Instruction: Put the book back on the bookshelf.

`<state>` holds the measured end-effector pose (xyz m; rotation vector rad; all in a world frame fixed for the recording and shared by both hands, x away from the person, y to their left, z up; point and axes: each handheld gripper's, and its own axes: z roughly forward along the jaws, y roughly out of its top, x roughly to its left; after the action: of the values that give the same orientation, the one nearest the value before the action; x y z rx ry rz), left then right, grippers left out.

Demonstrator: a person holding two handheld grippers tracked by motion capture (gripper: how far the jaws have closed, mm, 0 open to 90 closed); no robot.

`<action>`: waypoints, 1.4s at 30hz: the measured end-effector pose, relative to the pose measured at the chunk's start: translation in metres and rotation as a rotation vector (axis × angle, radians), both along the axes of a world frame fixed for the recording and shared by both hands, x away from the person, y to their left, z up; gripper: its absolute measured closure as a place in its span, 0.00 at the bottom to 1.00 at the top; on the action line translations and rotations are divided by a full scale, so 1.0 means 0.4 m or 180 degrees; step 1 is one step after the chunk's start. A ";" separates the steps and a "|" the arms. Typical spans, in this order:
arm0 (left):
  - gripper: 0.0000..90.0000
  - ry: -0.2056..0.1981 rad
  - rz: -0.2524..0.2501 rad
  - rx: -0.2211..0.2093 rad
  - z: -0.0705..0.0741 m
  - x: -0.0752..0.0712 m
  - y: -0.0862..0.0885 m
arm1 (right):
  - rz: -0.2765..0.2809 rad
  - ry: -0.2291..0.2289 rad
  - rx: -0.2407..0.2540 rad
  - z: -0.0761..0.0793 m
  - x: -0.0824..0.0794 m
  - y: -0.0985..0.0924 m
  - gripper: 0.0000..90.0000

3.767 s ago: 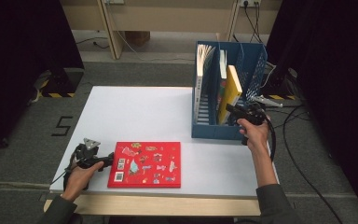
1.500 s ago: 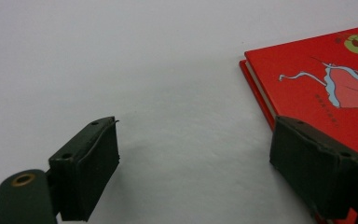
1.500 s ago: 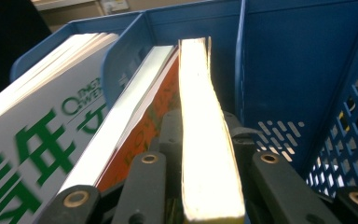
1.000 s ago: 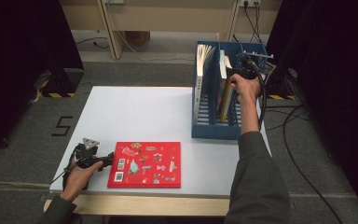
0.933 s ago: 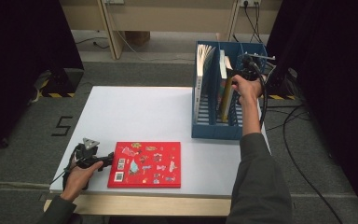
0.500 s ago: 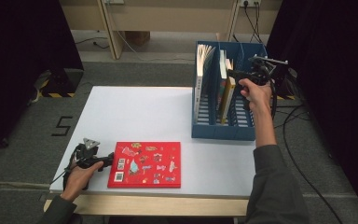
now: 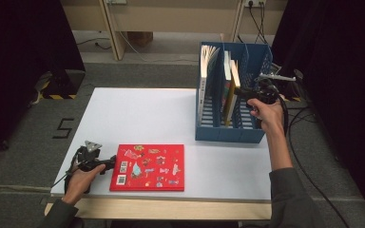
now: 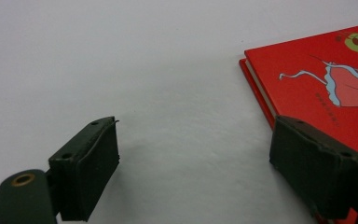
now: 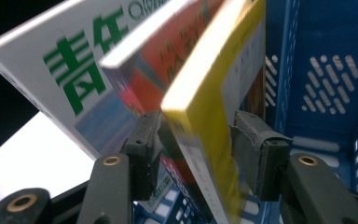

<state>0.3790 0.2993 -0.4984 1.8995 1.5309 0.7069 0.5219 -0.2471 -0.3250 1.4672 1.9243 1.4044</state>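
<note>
A blue slotted file rack [image 7: 228,133] stands at the table's right and holds several upright books. The yellow book [image 7: 235,78] leans in a middle slot beside a white book with green characters [image 9: 74,70]. My right gripper [image 7: 240,92] reaches in from the rack's right. Its jaws have just been opening, and the yellow book [image 9: 205,107] stands between them with a small gap at the pads. A red picture book [image 7: 147,167] lies flat near the front edge. My left gripper [image 7: 109,164] rests open at its left edge, one jaw beside the red cover [image 8: 317,79].
The white table [image 7: 138,114] has bare room left of the rack and behind the red book. The rack's blue perforated wall [image 9: 317,56] is close on the right of my right gripper. Cables trail off the table's right side.
The right hand has drawn back to the right and slightly down from the rack's top, its jaws wider, the yellow book left standing in its slot. The left hand has not moved.
</note>
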 end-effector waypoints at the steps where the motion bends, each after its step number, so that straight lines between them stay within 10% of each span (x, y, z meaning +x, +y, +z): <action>1: 0.16 -0.0001 0.0002 -0.0005 0.000 0.000 0.000 | 0.0012 0.0010 -0.0030 -0.011 0.000 0.000 0.60; 18: 0.17 0.0004 -0.0002 -0.0011 0.000 0.000 0.000 | 0.0009 0.0231 -0.0229 -0.138 0.012 0.022 0.69; 42: 0.17 0.0005 -0.0006 0.0001 0.001 0.000 -0.001 | -0.0045 0.0212 -0.0255 -0.181 0.086 0.064 0.78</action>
<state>0.3790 0.2990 -0.4981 1.9017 1.5300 0.7049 0.5562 -0.2216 -0.3974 1.5048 1.9820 1.2721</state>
